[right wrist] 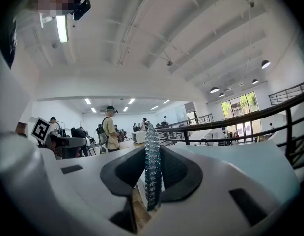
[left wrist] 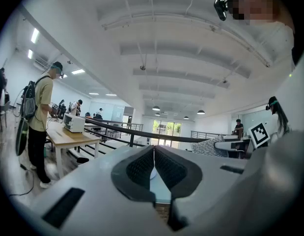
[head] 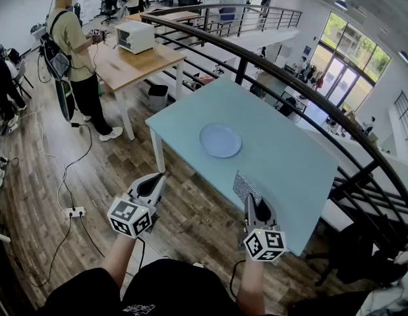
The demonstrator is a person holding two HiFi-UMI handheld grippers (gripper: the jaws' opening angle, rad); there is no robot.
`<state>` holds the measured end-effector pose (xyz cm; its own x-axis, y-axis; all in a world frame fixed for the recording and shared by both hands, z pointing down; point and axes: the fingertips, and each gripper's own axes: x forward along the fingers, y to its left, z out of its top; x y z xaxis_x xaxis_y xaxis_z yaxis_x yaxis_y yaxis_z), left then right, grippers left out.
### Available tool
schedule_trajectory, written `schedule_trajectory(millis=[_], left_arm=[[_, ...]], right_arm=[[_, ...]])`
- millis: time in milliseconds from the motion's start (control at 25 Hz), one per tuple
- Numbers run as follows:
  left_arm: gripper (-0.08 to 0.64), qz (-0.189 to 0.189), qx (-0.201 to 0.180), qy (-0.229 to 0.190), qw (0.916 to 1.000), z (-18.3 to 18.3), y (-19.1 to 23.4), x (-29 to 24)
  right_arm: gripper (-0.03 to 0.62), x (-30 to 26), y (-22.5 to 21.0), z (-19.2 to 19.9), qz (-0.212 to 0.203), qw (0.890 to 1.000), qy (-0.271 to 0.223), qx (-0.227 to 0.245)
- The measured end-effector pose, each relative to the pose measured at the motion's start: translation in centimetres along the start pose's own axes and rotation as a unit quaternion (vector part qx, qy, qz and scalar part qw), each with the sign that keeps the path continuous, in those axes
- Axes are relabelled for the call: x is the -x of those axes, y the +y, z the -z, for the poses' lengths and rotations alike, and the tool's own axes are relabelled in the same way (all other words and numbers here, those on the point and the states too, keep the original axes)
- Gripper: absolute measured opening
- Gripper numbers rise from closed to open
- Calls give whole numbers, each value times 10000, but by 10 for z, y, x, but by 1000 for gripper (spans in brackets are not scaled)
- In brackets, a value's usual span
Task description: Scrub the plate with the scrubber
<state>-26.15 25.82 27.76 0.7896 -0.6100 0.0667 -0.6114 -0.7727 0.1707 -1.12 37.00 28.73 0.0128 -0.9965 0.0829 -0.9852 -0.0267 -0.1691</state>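
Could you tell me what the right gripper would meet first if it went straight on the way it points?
Probably the plate: the right gripper, shut on the scrubber, points across the table toward it, though its height is unclear.

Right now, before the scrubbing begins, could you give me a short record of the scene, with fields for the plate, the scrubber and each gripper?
Plate: round pale blue plate, flat near the middle of the light blue table
Scrubber: glittery bluish-grey mesh scrubber, apart from the plate
Right gripper: shut on the scrubber, at the table's near edge
Left gripper: jaws together, nothing between them, over the floor beside the table
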Motion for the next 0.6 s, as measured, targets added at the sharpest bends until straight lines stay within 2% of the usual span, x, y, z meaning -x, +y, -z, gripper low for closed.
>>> schedule_trajectory(millis=[320, 600], left_arm=[[12, 23, -70, 61, 10000, 7, -27, -14], [12, -6, -13, 73, 10000, 14, -50, -21]], right_arm=[[84, 16, -24, 6, -32, 10000, 85, -2], [87, 25, -39, 6, -365, 9991, 153, -143]])
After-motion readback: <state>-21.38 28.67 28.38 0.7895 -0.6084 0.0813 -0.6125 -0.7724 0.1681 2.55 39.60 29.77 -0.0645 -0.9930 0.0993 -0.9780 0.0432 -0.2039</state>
